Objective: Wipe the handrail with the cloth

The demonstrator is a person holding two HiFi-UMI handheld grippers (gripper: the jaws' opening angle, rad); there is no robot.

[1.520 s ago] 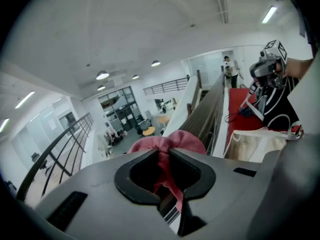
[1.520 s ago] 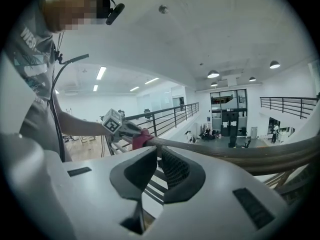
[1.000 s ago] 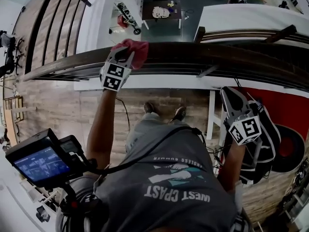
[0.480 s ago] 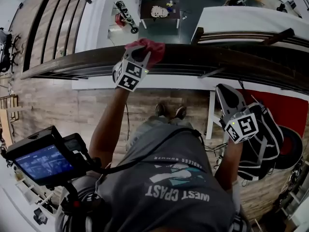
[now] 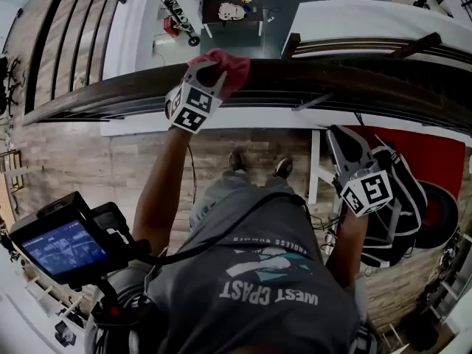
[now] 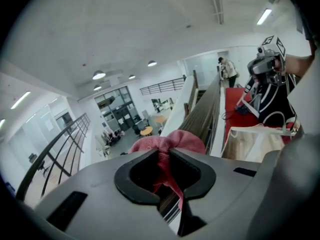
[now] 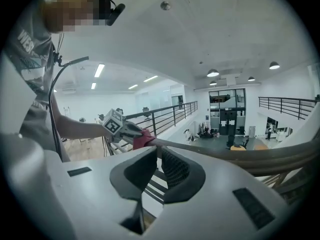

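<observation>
The dark wooden handrail [image 5: 332,80] runs across the head view. A pink-red cloth [image 5: 227,65] lies bunched on top of it, and my left gripper [image 5: 208,74] is shut on the cloth, pressing it to the rail. In the left gripper view the cloth [image 6: 170,143] fills the gap between the jaws of the left gripper [image 6: 164,153], with the handrail [image 6: 205,109] stretching away beyond. My right gripper [image 5: 341,140] hangs below the rail to the right, apart from it, shut on nothing. From the right gripper view, the cloth [image 7: 142,138] and left gripper [image 7: 131,130] sit on the handrail [image 7: 240,156].
A black bag [image 5: 402,198] lies on a red mat [image 5: 442,161] beside my right gripper, next to a white post [image 5: 315,168]. A monitor rig [image 5: 63,245] hangs at lower left. Beyond the rail is a drop to a lower floor with a table [image 5: 230,9]. A person [image 6: 229,69] stands far along the rail.
My left gripper has slid the cloth rightward along the handrail. My right gripper has drifted slightly left and up, staying shut.
</observation>
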